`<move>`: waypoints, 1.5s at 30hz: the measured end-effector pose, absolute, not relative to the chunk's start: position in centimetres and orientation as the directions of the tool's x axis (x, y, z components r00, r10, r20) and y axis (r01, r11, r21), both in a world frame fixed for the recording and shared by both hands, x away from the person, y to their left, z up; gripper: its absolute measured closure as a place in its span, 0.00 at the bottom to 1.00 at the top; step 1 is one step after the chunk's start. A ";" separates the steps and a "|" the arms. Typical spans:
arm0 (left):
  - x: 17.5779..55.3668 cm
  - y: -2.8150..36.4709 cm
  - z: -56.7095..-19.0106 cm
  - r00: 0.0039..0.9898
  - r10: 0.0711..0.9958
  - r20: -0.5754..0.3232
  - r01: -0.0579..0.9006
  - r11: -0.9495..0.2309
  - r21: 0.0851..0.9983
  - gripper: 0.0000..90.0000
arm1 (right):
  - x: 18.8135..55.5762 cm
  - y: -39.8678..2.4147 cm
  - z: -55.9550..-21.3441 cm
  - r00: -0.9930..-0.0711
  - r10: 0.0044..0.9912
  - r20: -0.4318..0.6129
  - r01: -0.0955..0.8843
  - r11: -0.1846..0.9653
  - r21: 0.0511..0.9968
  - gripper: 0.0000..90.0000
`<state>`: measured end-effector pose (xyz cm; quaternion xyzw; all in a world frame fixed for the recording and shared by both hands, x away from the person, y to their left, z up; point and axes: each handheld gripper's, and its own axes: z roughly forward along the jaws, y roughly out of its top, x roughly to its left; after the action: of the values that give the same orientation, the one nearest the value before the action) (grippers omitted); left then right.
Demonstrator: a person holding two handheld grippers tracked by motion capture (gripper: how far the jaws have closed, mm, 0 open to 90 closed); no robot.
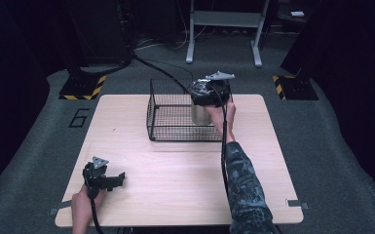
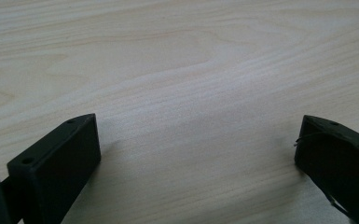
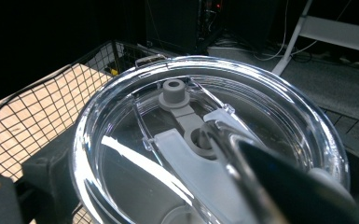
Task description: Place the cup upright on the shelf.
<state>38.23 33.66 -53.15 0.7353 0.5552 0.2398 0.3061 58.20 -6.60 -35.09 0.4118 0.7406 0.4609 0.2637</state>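
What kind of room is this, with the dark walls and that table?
Probably a lab or recording studio: a lone wooden table on grey carpet, hazard-striped stand bases, floor cables, and black drapes around.

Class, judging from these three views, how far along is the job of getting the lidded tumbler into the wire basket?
Done: the right gripper has the steel tumbler with its clear lid at the wire basket's right end. In hand: the jaws stand on either side of the lid, apparently gripping; whether the tumbler rests on the basket floor cannot be told. Left: likely letting go. The left gripper is open over bare table.
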 end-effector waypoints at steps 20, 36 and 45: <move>38.2 33.6 -53.2 0.259 0.966 0.004 0.666 -0.182 0.723 0.00 | 60.0 -4.7 -38.1 -0.525 0.850 0.034 0.430 0.230 0.873 0.04; 38.2 33.6 -53.2 0.259 0.966 0.004 0.666 -0.182 0.723 0.00 | 60.7 -4.1 -39.4 -0.518 0.854 0.056 0.467 0.227 0.855 0.04; 38.2 33.6 -53.2 0.259 0.966 0.004 0.666 -0.182 0.723 0.00 | 60.8 -3.7 -40.0 -0.523 0.850 0.058 0.484 0.241 0.841 0.04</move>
<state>38.24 33.57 -53.21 0.7300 0.5589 0.2409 0.3110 60.80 -3.69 -39.99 0.4398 0.7584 0.4316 0.2123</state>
